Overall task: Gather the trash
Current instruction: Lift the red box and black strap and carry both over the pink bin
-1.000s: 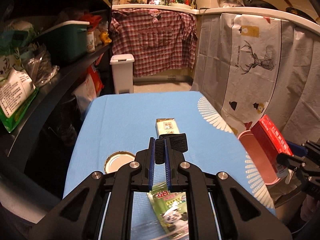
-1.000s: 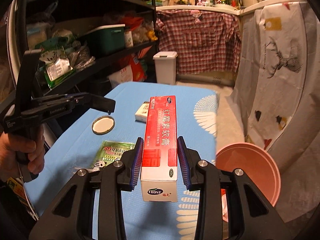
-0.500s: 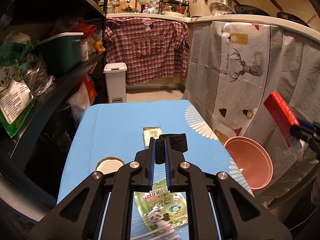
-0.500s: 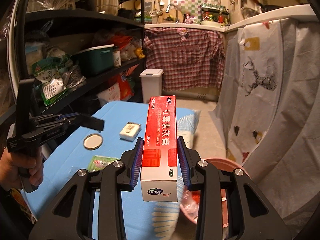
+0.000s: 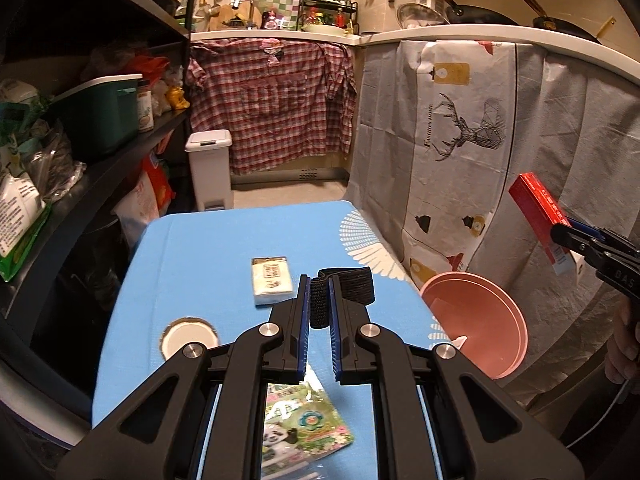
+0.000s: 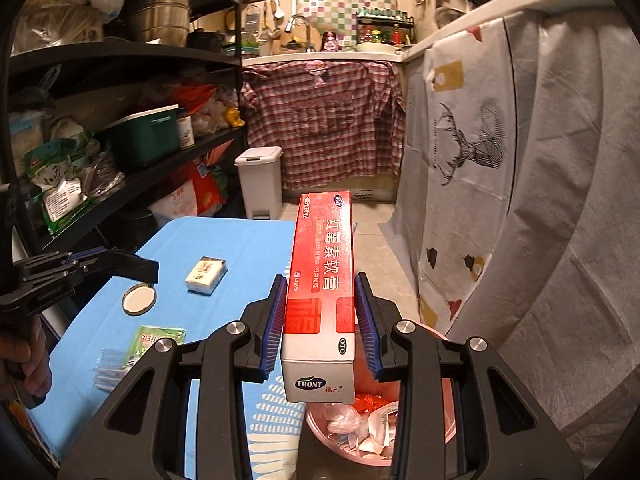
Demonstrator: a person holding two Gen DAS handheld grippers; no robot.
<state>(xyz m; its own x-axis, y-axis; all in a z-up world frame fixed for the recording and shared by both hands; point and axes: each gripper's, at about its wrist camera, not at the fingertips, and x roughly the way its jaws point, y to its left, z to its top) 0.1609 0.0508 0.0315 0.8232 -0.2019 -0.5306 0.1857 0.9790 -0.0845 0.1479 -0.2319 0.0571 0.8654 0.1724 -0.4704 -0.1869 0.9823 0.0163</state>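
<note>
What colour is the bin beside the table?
Pink: the bin shows best in the left wrist view.

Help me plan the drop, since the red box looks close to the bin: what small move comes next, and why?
Probably open the right gripper: it holds the red box above the pink bin, which already has trash in it, so the box should fall in.

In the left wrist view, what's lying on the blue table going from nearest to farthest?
Green snack packet → round jar lid → small white packet.
</note>
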